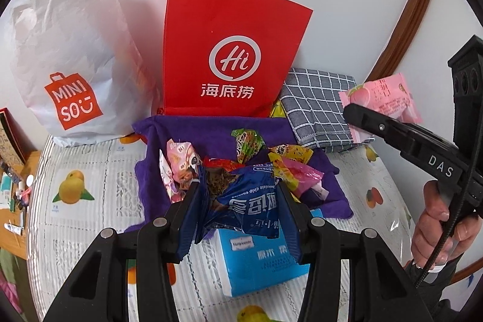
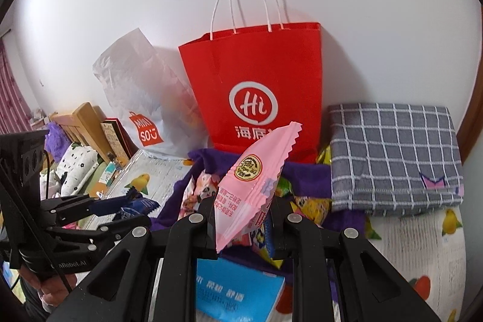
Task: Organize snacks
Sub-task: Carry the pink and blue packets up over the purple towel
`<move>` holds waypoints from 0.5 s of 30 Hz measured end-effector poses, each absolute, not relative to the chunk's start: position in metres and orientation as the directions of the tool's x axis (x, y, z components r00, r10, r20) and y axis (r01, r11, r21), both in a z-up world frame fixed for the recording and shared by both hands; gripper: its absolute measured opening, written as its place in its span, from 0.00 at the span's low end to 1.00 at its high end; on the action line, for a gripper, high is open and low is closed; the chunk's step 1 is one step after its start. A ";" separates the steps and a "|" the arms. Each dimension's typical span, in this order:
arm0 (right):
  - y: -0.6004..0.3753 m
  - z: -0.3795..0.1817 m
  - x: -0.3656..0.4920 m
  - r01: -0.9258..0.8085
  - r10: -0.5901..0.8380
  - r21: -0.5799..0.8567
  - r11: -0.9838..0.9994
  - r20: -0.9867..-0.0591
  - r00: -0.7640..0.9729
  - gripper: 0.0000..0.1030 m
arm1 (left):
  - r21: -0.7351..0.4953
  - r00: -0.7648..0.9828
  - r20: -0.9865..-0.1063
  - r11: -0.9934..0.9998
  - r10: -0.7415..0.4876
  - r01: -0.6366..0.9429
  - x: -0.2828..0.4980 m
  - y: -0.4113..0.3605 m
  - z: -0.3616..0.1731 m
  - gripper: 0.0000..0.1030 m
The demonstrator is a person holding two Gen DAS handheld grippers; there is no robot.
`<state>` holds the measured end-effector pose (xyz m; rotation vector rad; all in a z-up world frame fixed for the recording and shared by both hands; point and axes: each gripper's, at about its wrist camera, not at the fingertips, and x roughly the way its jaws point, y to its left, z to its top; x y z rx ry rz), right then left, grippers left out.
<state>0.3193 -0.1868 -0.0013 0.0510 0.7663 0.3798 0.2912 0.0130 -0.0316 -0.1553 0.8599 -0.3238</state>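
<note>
Left wrist view: left gripper (image 1: pixel 238 195) clamps a blue "chocolate chip cookies" packet (image 1: pixel 250 201) above the purple cloth (image 1: pixel 157 171); MINISO bag (image 1: pixel 69 50) at the table's far edge.

Right wrist view: right gripper (image 2: pixel 241 219) pinches a pink snack packet (image 2: pixel 253 186) before the red "Hi" bag (image 2: pixel 256 74).

A cookie packet (image 1: pixel 250 201) sits between the left fingers (image 1: pixel 193 201), above a tissue pack (image 1: pixel 256 261) on the tabletop (image 1: pixel 90 231). Ahead of the fingers lies a snack pile (image 1: pixel 271 159) on a cloth (image 1: pixel 151 171). Behind it stand a handled bag (image 1: pixel 235 50) and, to its left, a plastic bag (image 1: pixel 69 50). A folded towel (image 1: pixel 317 107) lies ahead right.
</note>
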 end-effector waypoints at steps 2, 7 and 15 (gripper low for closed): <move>-0.184 -0.003 0.326 -0.322 0.355 0.178 0.930 -0.664 0.658 0.20 | -0.266 0.604 -0.720 0.940 -0.342 0.215 0.297 0.013 -0.034 0.45; -0.184 -0.019 0.340 -0.319 0.363 0.196 0.927 -0.676 0.641 0.20 | -0.253 0.599 -0.727 0.941 -0.337 0.223 0.309 0.010 -0.038 0.45; -0.187 -0.046 0.362 -0.305 0.354 0.205 0.930 -0.724 0.592 0.20 | -0.257 0.590 -0.737 0.944 -0.330 0.207 0.328 0.015 -0.046 0.45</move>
